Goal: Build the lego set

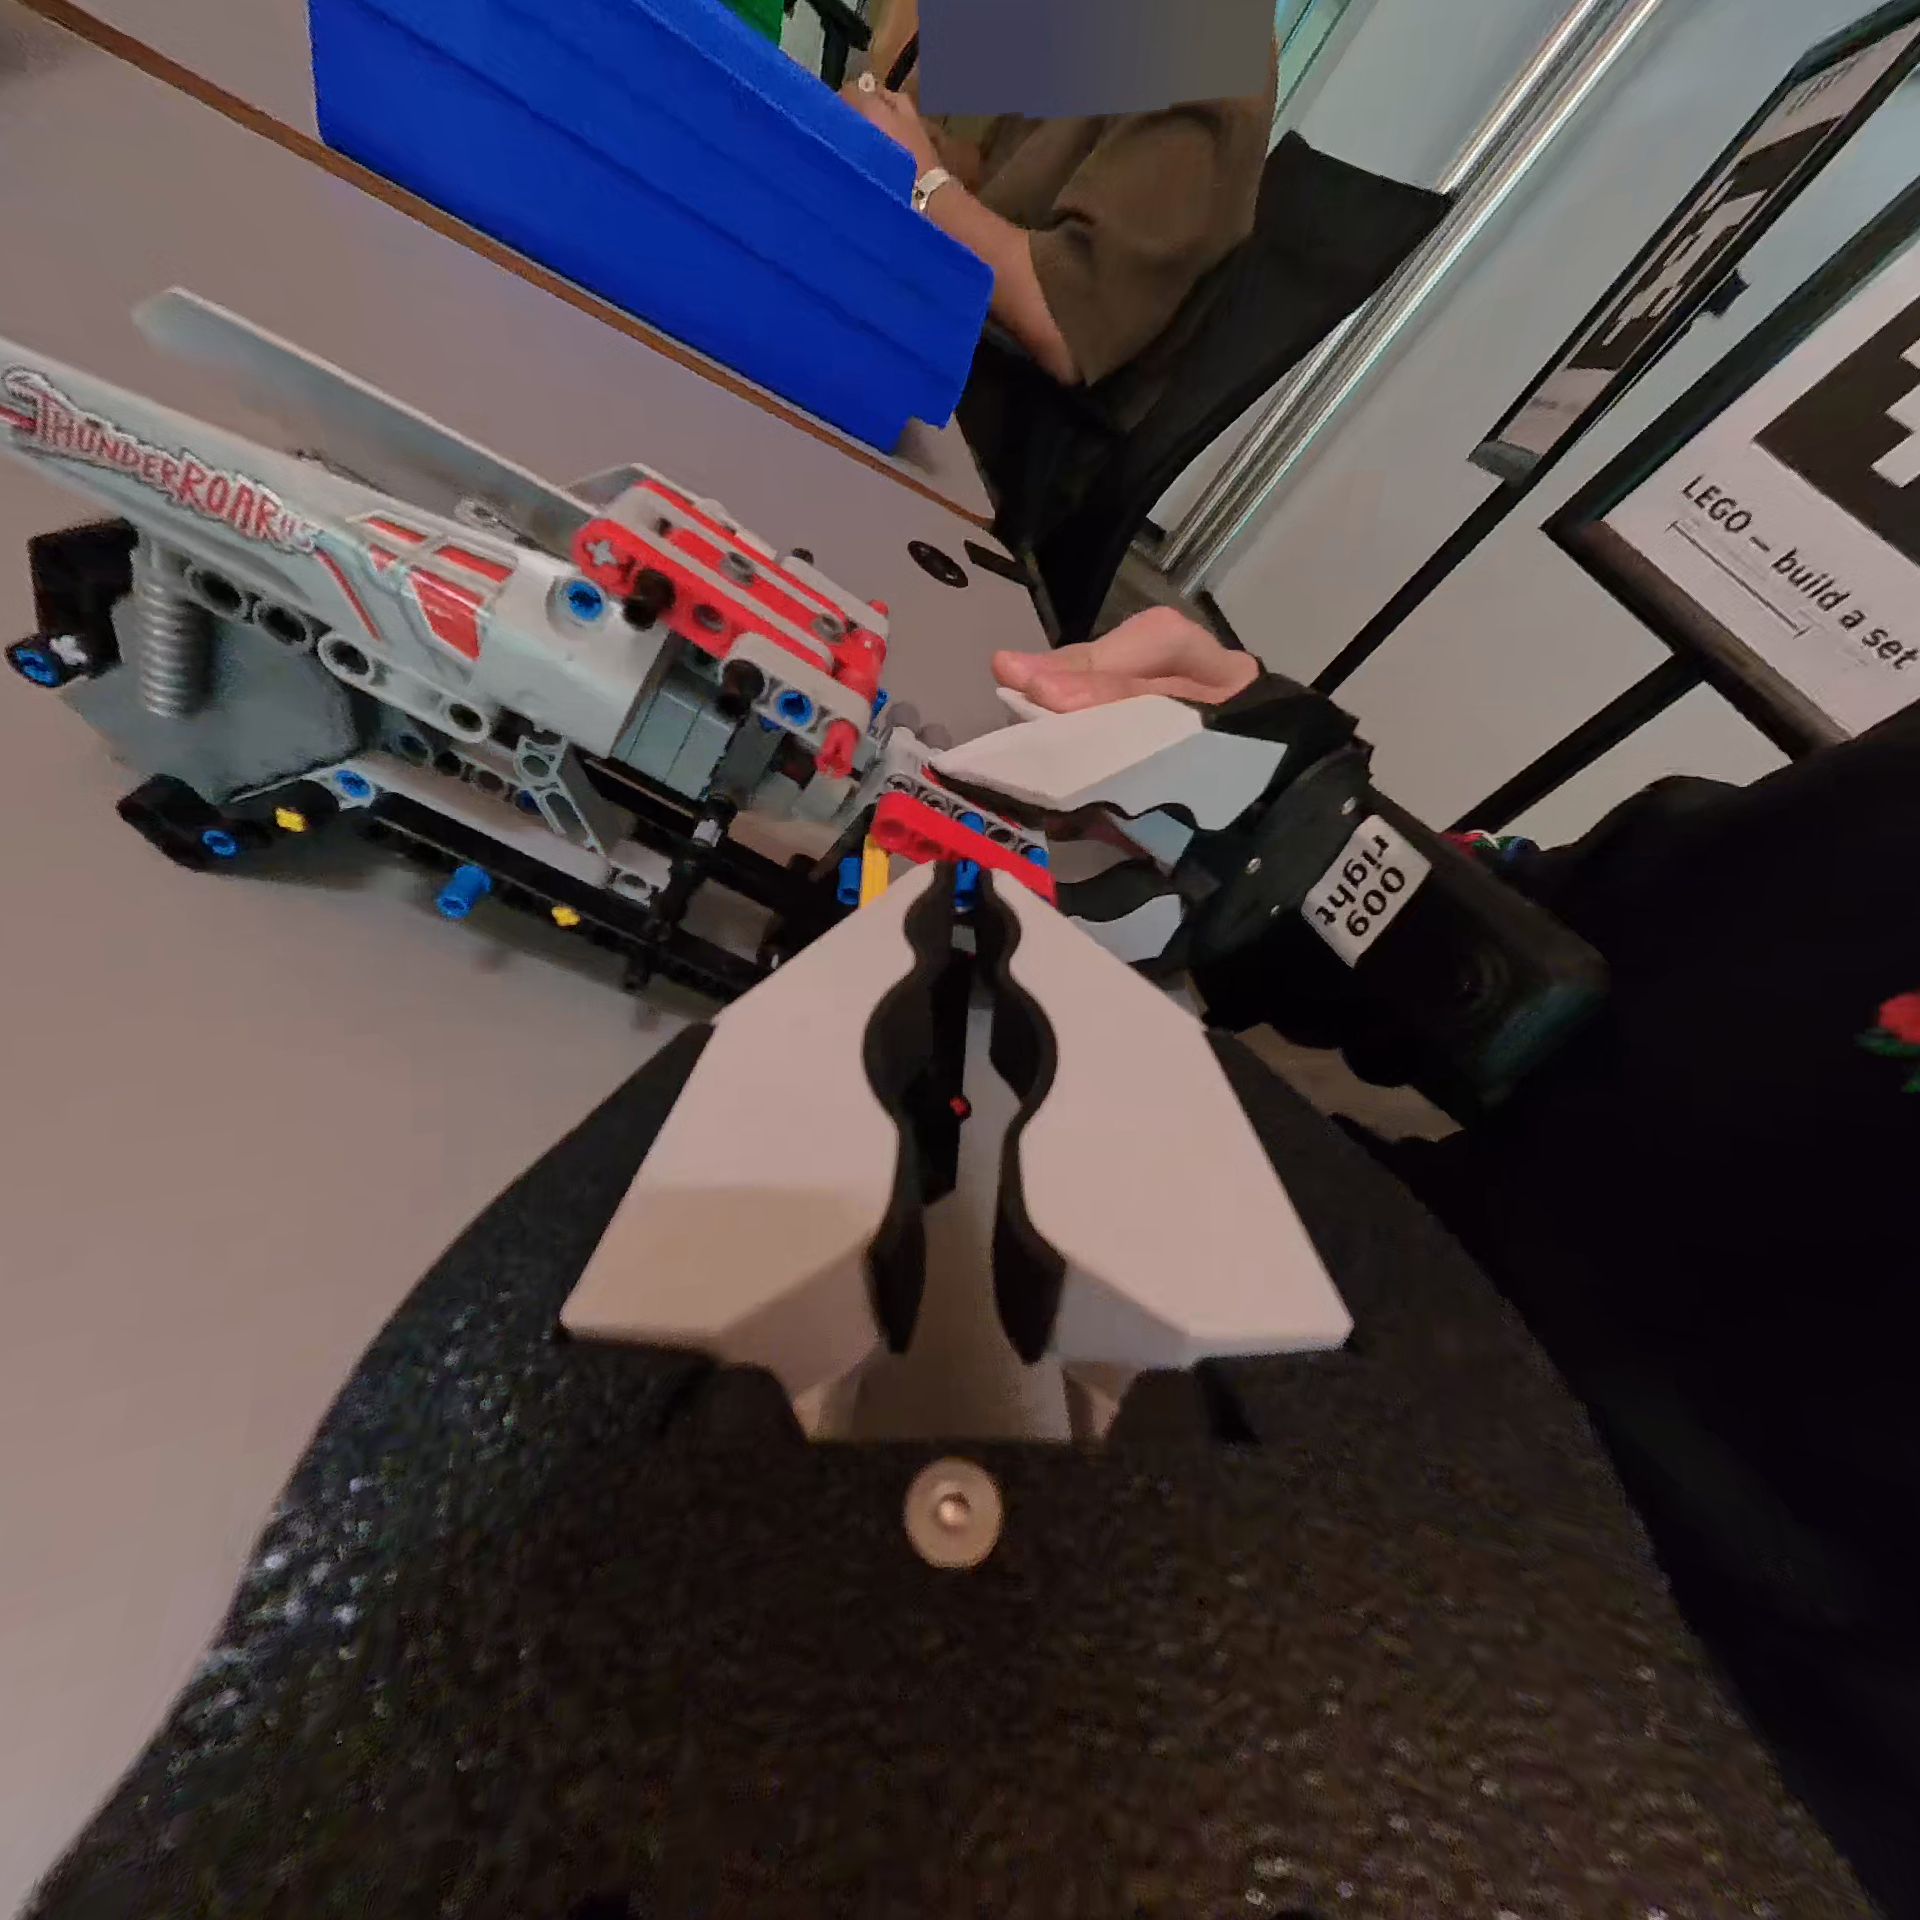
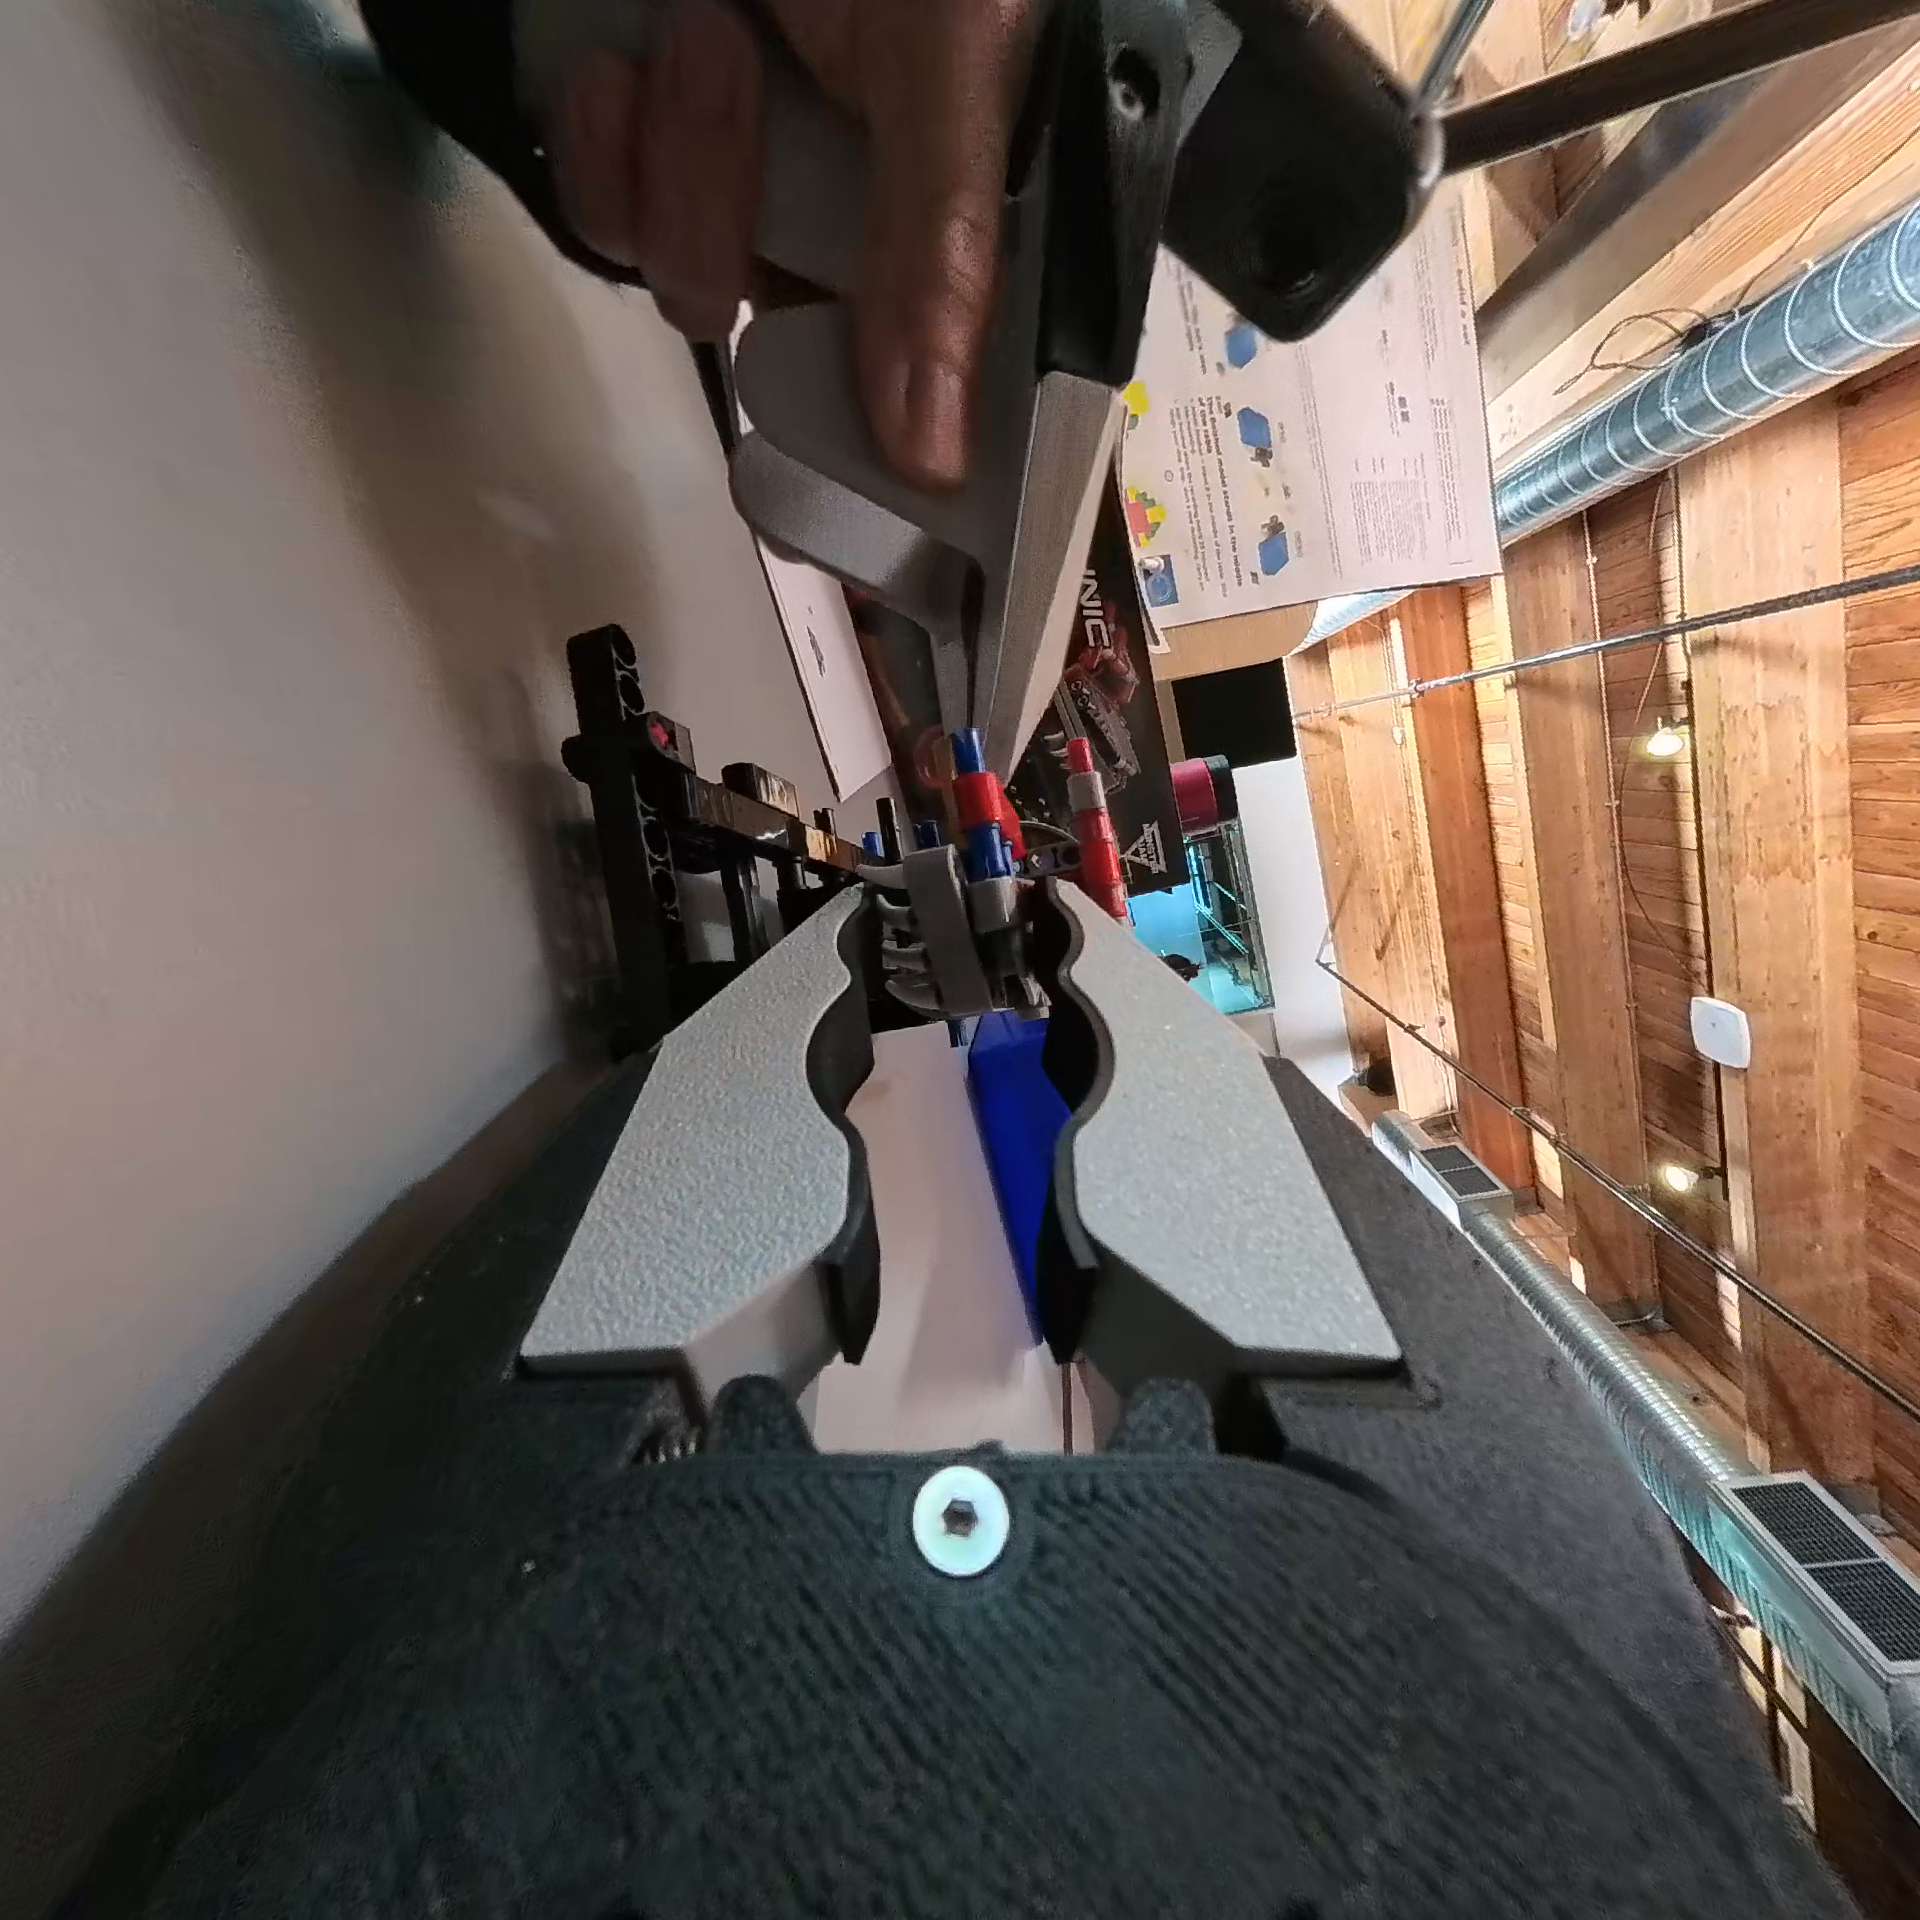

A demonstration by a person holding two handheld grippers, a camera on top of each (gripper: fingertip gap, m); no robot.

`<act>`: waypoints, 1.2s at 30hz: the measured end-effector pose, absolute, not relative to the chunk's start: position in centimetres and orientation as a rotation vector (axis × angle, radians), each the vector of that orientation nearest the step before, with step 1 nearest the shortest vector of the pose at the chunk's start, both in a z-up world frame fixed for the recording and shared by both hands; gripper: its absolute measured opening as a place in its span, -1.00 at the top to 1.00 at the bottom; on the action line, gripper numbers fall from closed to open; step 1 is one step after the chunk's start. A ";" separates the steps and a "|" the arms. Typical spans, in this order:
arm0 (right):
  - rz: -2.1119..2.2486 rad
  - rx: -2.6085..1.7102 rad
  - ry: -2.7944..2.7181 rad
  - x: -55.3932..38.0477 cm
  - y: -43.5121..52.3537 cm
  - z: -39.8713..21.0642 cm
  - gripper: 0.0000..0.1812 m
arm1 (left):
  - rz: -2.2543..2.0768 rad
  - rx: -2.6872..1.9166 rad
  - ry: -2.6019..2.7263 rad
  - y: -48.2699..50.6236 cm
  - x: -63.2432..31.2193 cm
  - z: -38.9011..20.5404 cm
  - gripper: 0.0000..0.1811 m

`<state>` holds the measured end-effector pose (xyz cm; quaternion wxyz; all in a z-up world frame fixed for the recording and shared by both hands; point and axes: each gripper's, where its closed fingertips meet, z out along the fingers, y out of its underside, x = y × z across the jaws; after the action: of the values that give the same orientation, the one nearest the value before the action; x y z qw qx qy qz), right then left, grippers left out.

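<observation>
Left gripper (image 1: 961, 883) with jaws nearly shut, pinching a blue pin (image 1: 966, 881) at the very tips; pin seated in a short red beam (image 1: 961, 831) at the near end of the lego model (image 1: 468, 665). Same left gripper seen from the right wrist view coming down from above (image 2: 982, 727), tips drawn to a point on the blue pin (image 2: 968, 750) above a red piece (image 2: 979, 798), with a hand (image 2: 831, 208) wrapped round its body.

Right gripper (image 2: 961, 904) with jaws at a narrow gap, closed on a grey part (image 2: 951, 930) of the model's front end, curved grey teeth showing just beside its left finger. From the left wrist view, right gripper (image 1: 940, 774) reaching in from the right, tips at the model's nose, just above the red beam, touching the model; a hand (image 1: 1122, 660) on top of it.

Model lying on the grey bench (image 1: 260, 1143), long axis running away left from both grippers: grey and red panels, black frame beneath, a coil spring (image 1: 166, 649) at the far end. Both sets of jaws meeting at the same near end, left from below in that view, right from the side.

Blue bin (image 1: 644, 197) farther back on the bench, well apart from the model. A seated person (image 1: 1122, 208) behind it. Framed sign (image 1: 1766, 540) to the right.
</observation>
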<state>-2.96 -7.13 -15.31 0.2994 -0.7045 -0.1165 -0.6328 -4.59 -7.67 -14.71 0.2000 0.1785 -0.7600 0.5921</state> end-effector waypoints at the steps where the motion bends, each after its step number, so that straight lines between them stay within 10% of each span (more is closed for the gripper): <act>1: -1.677 -1.870 -0.307 -3.0 -7.1 -15.3 0.69 | 1.669 0.488 -2.139 -7.7 -4.6 -14.7 0.98; 36: -1.704 -1.879 -0.269 -2.7 -8.0 -15.2 0.71 | 1.793 0.695 -2.097 -8.4 -4.2 -14.4 0.98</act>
<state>-2.73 -8.01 -15.21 0.2912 -0.7048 -0.1008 -0.6390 -4.21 -8.45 -14.37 0.1476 0.2415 -0.7289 0.6233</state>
